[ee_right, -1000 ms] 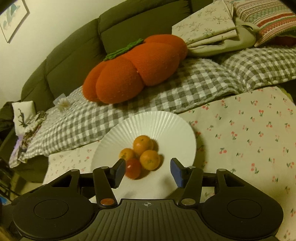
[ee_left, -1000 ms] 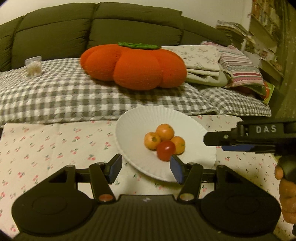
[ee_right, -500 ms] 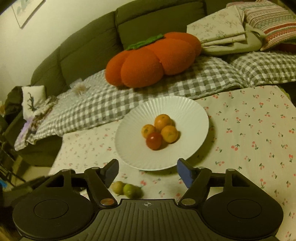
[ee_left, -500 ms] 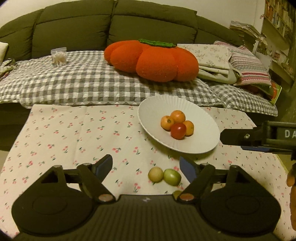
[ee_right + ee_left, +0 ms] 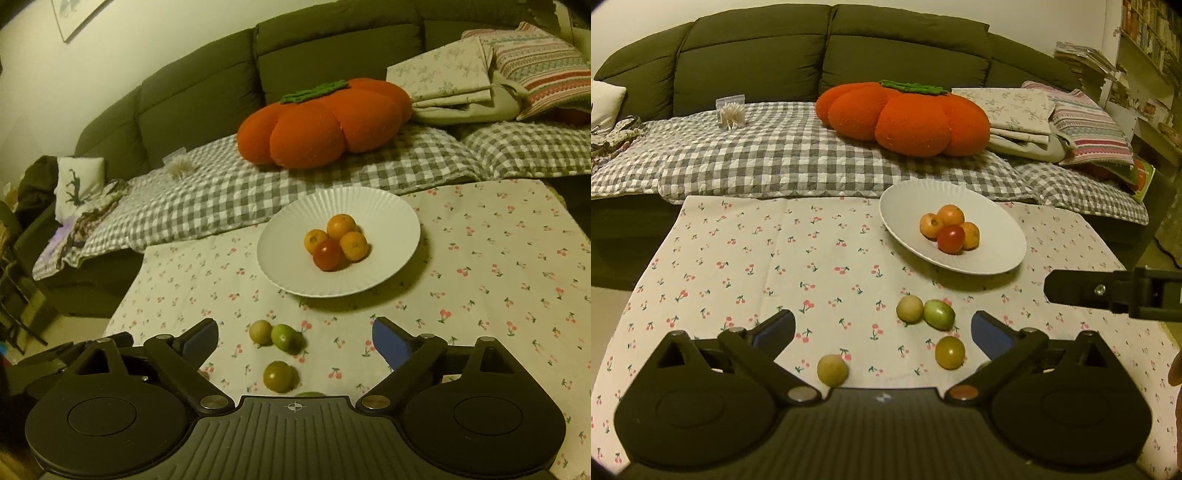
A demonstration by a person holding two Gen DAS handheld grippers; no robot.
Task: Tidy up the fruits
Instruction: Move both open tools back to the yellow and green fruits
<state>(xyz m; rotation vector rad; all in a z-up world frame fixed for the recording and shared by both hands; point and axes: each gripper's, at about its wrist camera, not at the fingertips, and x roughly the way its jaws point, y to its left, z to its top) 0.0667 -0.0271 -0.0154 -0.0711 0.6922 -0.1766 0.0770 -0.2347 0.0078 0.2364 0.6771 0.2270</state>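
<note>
A white ribbed plate (image 5: pixel 993 258) (image 5: pixel 391 214) on the cherry-print tablecloth holds three small orange fruits (image 5: pixel 951 215) (image 5: pixel 341 226) and a red tomato (image 5: pixel 950 239) (image 5: pixel 327 254). Several green and yellowish fruits lie loose on the cloth in front of it: a pale one (image 5: pixel 909 308) (image 5: pixel 260 332), a green one (image 5: pixel 939 314) (image 5: pixel 285 336), an olive one (image 5: pixel 949 352) (image 5: pixel 277 376) and a yellow one (image 5: pixel 832 369). My left gripper (image 5: pixel 882 332) is open and empty above them. My right gripper (image 5: pixel 295 339) is open and empty; it shows side-on in the left wrist view (image 5: pixel 1108 293).
The tablecloth (image 5: pixel 775 258) covers a low table against a dark green sofa (image 5: pixel 775 55). On the sofa lie a checked blanket (image 5: pixel 757 155), an orange pumpkin cushion (image 5: pixel 905 114) (image 5: pixel 325 122) and folded linens (image 5: pixel 1052 118). A bookshelf (image 5: pixel 1145 44) stands at the right.
Both grippers have pulled back and up from the plate and opened wider. The loose green and yellow fruits in front of the plate have come into view.
</note>
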